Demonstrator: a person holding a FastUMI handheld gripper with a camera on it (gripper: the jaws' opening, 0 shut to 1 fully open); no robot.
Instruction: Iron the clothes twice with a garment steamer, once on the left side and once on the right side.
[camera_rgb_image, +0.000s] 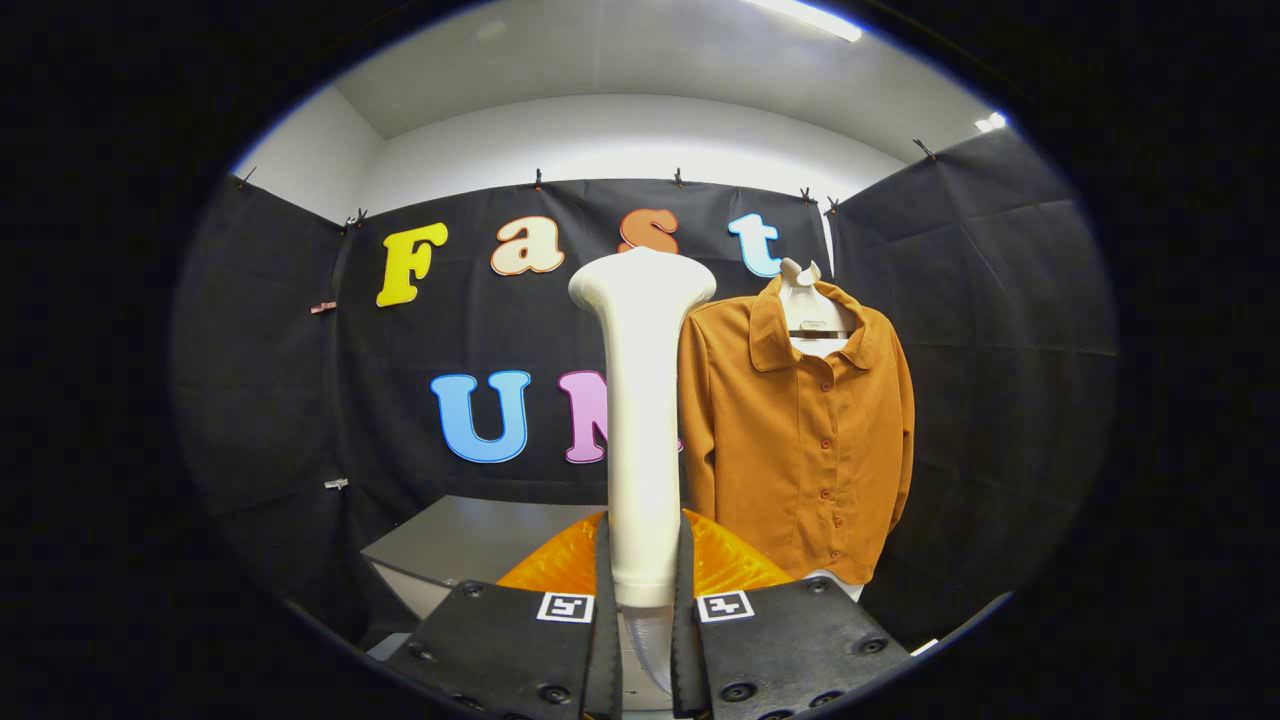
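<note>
Tongs (642, 620) clamped on the garment steamer (642, 420): both fingers press the lower end of its pale handle, w/ the body standing upright between them and the wide head at top, facing away toward the booth wall. Grip looks square, handle centred in the gap, no visible tilt.

Just behind the fingers, low down, an orange ribbed thing (730, 565) – prob. the steamer's base or water tank, can't tell which. Beyond that, a grey surface (450, 545) to the left.

Further out & to the right of the steamer head: the shirt (800, 430), rust-orange, buttoned, hanging on a pale hanger form (812, 310) against the black cloth. It hangs flat, sleeves down at both sides. Steamer head is well apart from the fabric, so judged: carrying/approach stage, neither pass begun.

To do it well, IMO:
- keep the clamp firm; handle is smooth & top-heavy, could twist in the grip.
- bring the head up near the collar on one side, face square to the cloth.
- run straight down to the hem at even pace, touching lightly or just off the fabric.
- avoid the button row; shirt hangs free so a hard push would swing it.
- then repeat on the other side.
</note>
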